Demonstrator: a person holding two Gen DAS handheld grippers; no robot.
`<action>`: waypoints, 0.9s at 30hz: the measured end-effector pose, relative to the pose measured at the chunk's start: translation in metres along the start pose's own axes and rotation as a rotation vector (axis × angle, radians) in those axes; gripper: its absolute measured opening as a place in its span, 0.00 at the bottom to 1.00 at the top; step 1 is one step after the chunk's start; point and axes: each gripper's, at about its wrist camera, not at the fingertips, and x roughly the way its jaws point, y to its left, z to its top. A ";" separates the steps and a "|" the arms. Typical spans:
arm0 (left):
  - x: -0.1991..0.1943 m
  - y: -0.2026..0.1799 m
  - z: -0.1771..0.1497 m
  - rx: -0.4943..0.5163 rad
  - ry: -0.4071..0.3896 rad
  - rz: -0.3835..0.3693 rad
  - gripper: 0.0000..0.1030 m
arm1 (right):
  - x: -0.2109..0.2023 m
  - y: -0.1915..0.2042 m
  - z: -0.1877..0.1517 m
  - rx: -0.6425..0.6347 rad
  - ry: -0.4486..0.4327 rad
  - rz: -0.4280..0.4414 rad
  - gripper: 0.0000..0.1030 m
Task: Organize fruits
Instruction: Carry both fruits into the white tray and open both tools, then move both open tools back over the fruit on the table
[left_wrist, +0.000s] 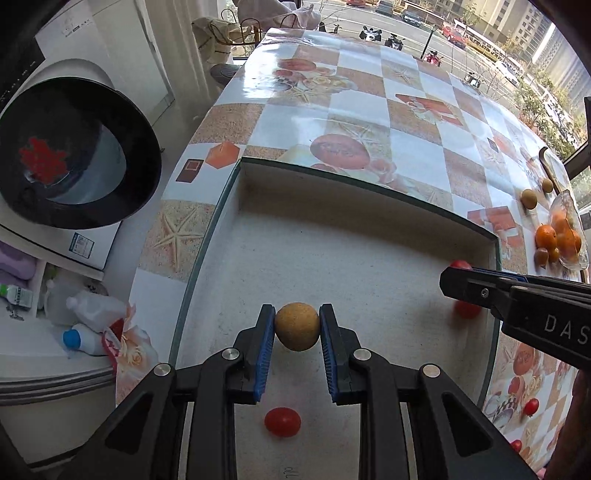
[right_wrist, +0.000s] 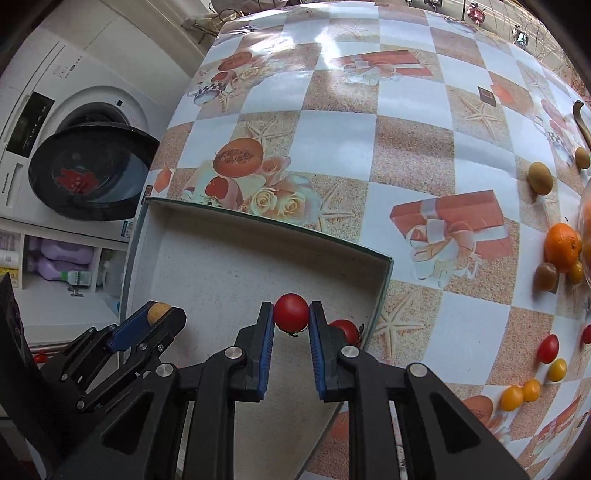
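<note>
My left gripper (left_wrist: 297, 326) is shut on a round tan longan (left_wrist: 297, 326) and holds it over the white tray (left_wrist: 332, 192). It also shows at the left of the right wrist view (right_wrist: 162, 317). My right gripper (right_wrist: 291, 314) is shut on a red cherry tomato (right_wrist: 291, 312) over the tray's right side (right_wrist: 384, 288). A red tomato (left_wrist: 282, 422) lies on the tray floor under my left gripper. Another red tomato (right_wrist: 345, 330) lies by the tray's right wall.
Loose fruit lies on the patterned tablecloth at the right: oranges (right_wrist: 561, 247), tan longans (right_wrist: 540, 178), red tomatoes (right_wrist: 547, 349) and yellow tomatoes (right_wrist: 511, 397). A washing machine with an open black door (left_wrist: 74, 155) stands left of the table. Bottles (left_wrist: 92, 325) stand below it.
</note>
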 end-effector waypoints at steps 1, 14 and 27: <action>0.002 0.000 0.000 0.003 0.004 0.000 0.25 | 0.003 0.001 0.002 -0.004 0.002 -0.010 0.20; 0.002 0.004 -0.002 0.011 -0.029 0.059 0.79 | 0.021 0.005 0.009 -0.028 0.032 -0.040 0.37; -0.024 0.004 -0.009 0.030 -0.038 0.068 0.79 | -0.036 -0.011 -0.001 0.052 -0.069 0.068 0.80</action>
